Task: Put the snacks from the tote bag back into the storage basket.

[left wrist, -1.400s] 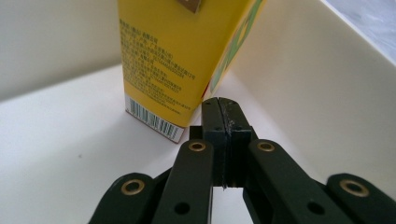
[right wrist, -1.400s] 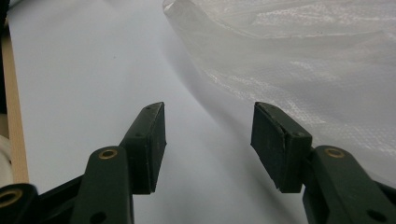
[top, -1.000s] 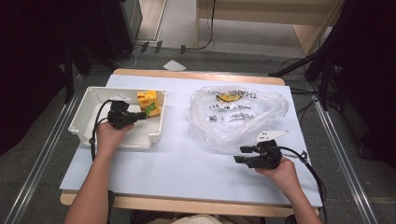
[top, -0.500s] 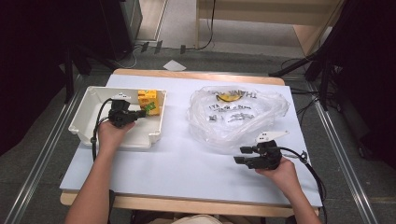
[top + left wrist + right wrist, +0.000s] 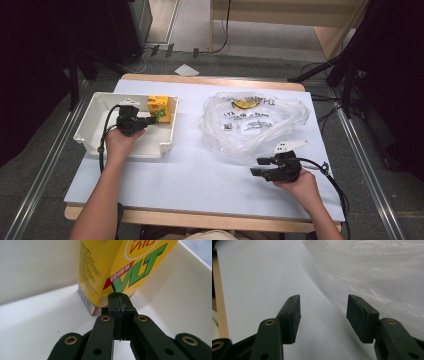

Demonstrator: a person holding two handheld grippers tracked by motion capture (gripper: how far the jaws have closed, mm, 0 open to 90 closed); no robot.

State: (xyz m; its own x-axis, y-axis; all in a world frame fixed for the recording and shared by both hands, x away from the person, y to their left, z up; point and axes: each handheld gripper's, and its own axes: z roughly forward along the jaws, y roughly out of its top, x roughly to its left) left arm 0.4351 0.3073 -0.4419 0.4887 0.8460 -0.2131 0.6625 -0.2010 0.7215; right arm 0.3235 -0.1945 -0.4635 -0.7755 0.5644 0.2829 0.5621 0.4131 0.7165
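Nearest, at the front edge of the worktop [image 5: 200, 180]: two forearms coming in, each hand carrying a gripper. Right gripper [image 5: 256, 167] low over the bare pale-blue sheet, just short of the plastic bag [image 5: 250, 125], jaws well apart with nothing between them; in the right gripper view [image 5: 323, 317], only smooth worktop surface [image 5: 262, 277] ahead of the pads, the bag's crinkled clear film [image 5: 374, 272] rising just beyond and to one side of the right-hand pad, apart from it. Black cable trailing back from that gripper past the wrist.

Farther in, on the other side of the bag: white tray [image 5: 95, 127], shallow and open-topped, lying flat. Left hand [image 5: 120, 142] resting over the tray's near wall, left gripper [image 5: 152, 120] reaching inside, jaws pressed together, nothing clamped. In the left gripper view [image 5: 119, 298], closed tips right at the lower front face of the yellow drink carton [image 5: 120, 267]; touching or a hair short, impossible to say. Carton [image 5: 161, 107] upright in the tray's far corner, on the side toward the bag, green lettering and a red band facing the jaws, barcode on the adjacent side. Tray walls [image 5: 37, 265] close behind and beside the carton, hemming it in.

Beyond the tray, level with the carton: bag's far half, bunched, black print showing through, something yellow [image 5: 244, 104] inside near its far rim. Past the worktop's far edge: grey floor, a scrap of white paper [image 5: 186, 70], cables, dark stands, wooden furniture.
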